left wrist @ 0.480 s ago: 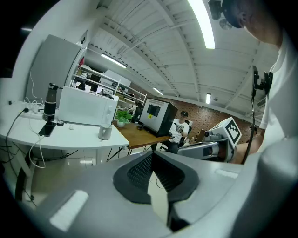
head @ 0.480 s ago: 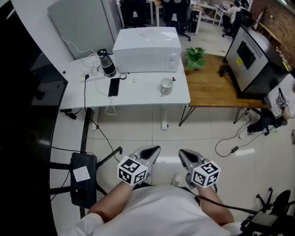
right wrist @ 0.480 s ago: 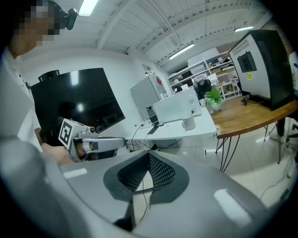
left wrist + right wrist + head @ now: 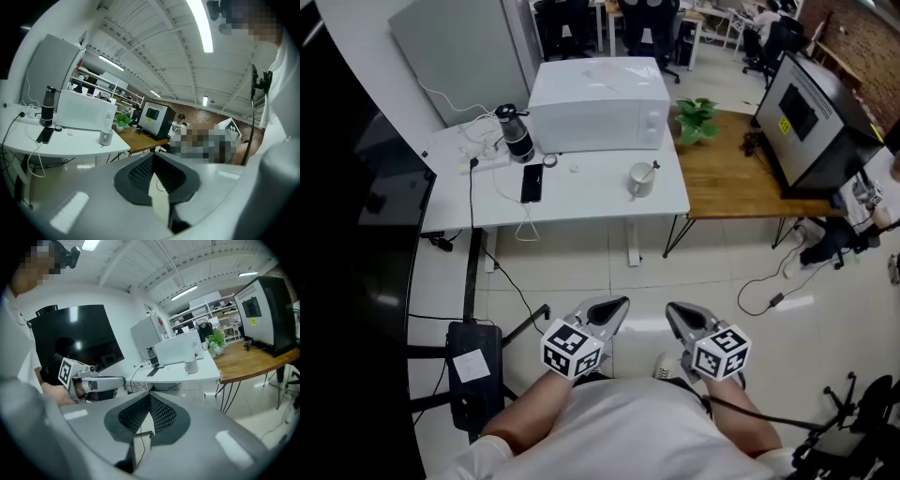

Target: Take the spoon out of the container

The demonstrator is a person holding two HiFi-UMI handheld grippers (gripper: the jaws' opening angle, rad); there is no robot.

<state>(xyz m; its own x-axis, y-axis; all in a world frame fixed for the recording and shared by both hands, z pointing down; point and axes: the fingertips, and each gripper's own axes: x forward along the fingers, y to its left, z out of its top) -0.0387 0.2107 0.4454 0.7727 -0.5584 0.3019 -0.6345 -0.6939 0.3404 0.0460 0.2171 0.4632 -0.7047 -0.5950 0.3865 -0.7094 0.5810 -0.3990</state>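
Observation:
A white cup (image 4: 640, 179) stands near the front right corner of the white table (image 4: 581, 202), far ahead of me, and a spoon (image 4: 652, 168) leans out of it. The cup also shows small in the left gripper view (image 4: 106, 137) and in the right gripper view (image 4: 191, 365). Both grippers hang close to my body over the floor, well short of the table. My left gripper (image 4: 617, 305) is shut and holds nothing, its jaws meeting at the tip (image 4: 153, 154). My right gripper (image 4: 673, 311) is shut and empty too (image 4: 150, 394).
On the table stand a white microwave (image 4: 598, 103), a black bottle (image 4: 517, 131) and a phone (image 4: 531, 180) with cables. A potted plant (image 4: 697, 118) sits on the wooden table (image 4: 750, 178) to the right, beside a black machine (image 4: 820, 108). A black stand (image 4: 472, 375) is at my left.
The view has shifted slightly and the table sits a little lower in the head view. Both grippers keep their place and stay shut.

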